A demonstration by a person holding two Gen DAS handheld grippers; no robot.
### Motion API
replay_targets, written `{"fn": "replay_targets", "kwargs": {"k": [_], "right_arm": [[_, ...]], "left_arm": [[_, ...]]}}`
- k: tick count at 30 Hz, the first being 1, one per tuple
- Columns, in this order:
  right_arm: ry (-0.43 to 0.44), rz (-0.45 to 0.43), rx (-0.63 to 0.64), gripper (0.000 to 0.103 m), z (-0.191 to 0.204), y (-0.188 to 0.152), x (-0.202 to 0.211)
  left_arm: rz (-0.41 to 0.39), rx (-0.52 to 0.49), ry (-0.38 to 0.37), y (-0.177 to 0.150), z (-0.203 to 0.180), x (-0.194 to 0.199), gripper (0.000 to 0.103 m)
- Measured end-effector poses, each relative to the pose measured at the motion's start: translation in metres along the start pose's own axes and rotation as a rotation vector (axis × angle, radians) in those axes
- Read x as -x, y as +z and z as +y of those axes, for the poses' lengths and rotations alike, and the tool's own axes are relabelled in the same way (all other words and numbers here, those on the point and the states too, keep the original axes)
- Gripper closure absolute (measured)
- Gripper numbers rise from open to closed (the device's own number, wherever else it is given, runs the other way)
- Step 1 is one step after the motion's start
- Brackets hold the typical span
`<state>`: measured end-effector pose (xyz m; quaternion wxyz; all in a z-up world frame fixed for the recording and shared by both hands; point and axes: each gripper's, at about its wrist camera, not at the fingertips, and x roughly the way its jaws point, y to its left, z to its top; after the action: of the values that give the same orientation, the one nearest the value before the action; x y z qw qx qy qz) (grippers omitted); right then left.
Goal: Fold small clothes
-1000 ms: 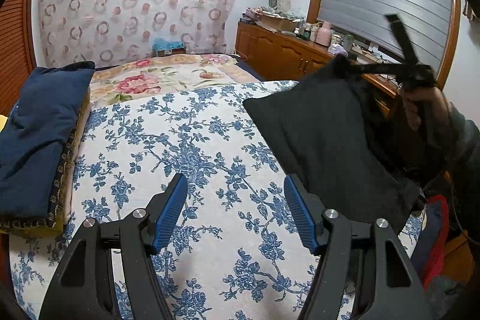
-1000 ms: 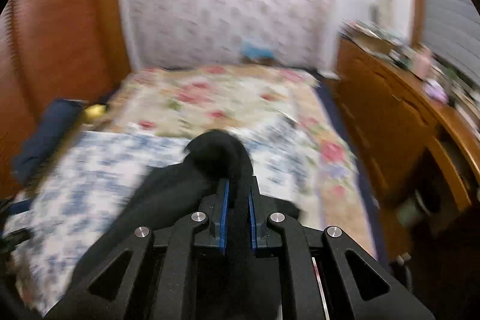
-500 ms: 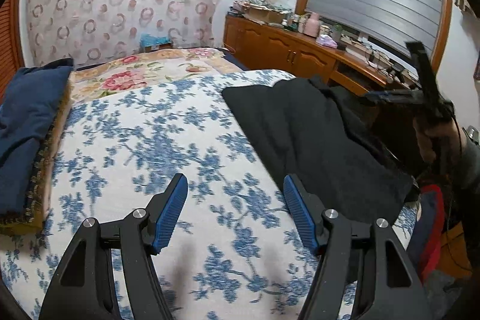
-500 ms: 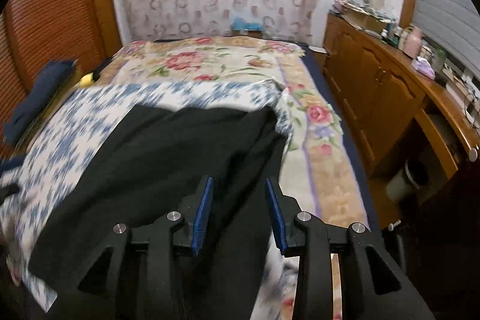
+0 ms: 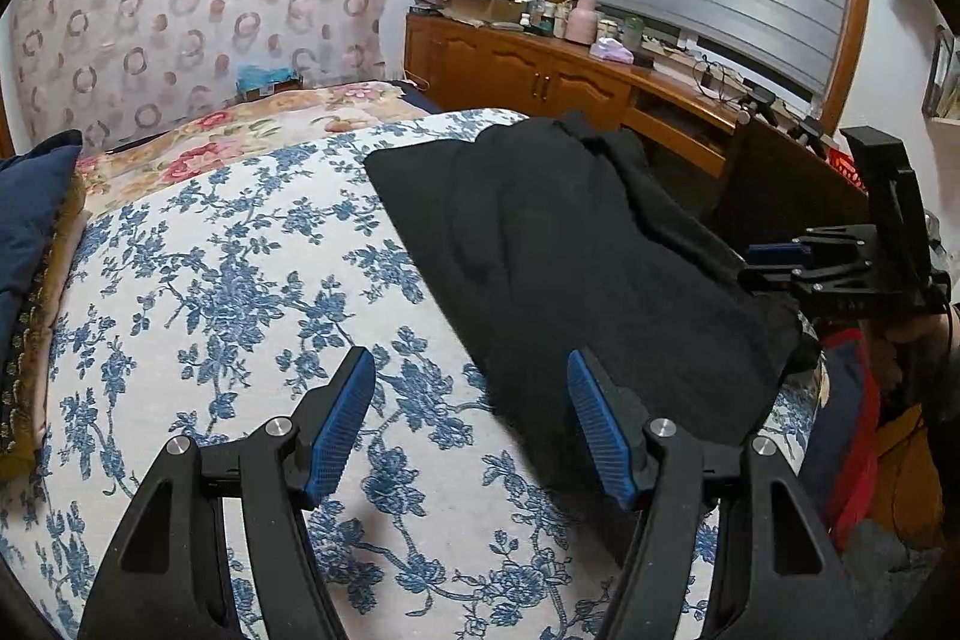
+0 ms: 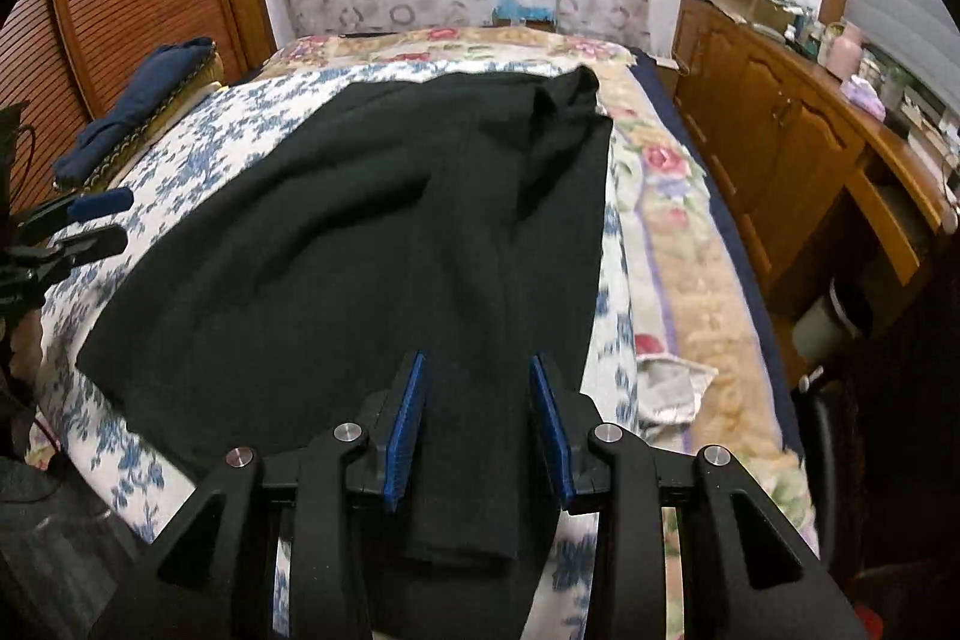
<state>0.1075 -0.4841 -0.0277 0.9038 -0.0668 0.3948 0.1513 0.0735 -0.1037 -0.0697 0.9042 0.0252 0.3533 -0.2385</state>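
Tongs first: the right gripper (image 6: pixel 477 421) hangs above the near end of the black garment (image 6: pixel 360 244), its blue pads (image 6: pixel 408 424) parted to a narrow gap with a strip of that cloth lying below and between them, the pads not pressing on it; its jaws have just been opening, and the cloth that was pinched a moment ago now lies loose; the left gripper (image 5: pixel 471 421) stands wide, nothing between its pads, with its right finger (image 5: pixel 600 430) over the garment's near edge and its left finger over bare bedspread beside the garment; whether either finger touches the bed cannot be told. Seen from the left wrist, the right gripper (image 5: pixel 780 259) sits at the garment's right edge, a hand (image 5: pixel 906 340) partly visible behind it. The black garment (image 5: pixel 570 268) lies spread and rumpled on the blue-flowered bedspread (image 5: pixel 240 292), its far end bunched into a fold, its near end hanging over the bed's edge; beyond the garment a rose-patterned blanket (image 6: pixel 672 244) covers the rest of the bed; left of the garment, well apart, a folded navy cloth (image 6: pixel 144 100) rests on a stack; right of the garment runs a wooden sideboard (image 6: pixel 780 124) with clutter on top.
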Motion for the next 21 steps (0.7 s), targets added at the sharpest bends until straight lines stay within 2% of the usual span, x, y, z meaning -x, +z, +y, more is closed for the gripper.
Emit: {"fn": "replay_targets", "kwargs": {"k": [7, 12, 14, 16, 21], "right_arm": [[-0.002, 0.017, 0.005, 0.066, 0.004, -0.012, 0.015], [0.008, 0.031, 0.008, 0.066, 0.015, -0.012, 0.012], [0.021, 0.035, 0.011, 0.073, 0.018, -0.011, 0.009], [0.045, 0.038, 0.014, 0.091, 0.018, -0.010, 0.008], [0.052, 0.020, 0.046, 0.097, 0.018, -0.010, 0.021]], "left_arm": [[0.013, -0.010, -0.007, -0.002, -0.006, -0.003, 0.035], [0.016, -0.014, -0.013, -0.003, -0.009, -0.002, 0.035], [0.022, -0.013, -0.018, -0.004, -0.009, -0.003, 0.035], [0.027, -0.013, -0.024, -0.004, -0.010, -0.004, 0.035], [0.037, -0.017, -0.031, -0.005, -0.013, -0.004, 0.035]]}}
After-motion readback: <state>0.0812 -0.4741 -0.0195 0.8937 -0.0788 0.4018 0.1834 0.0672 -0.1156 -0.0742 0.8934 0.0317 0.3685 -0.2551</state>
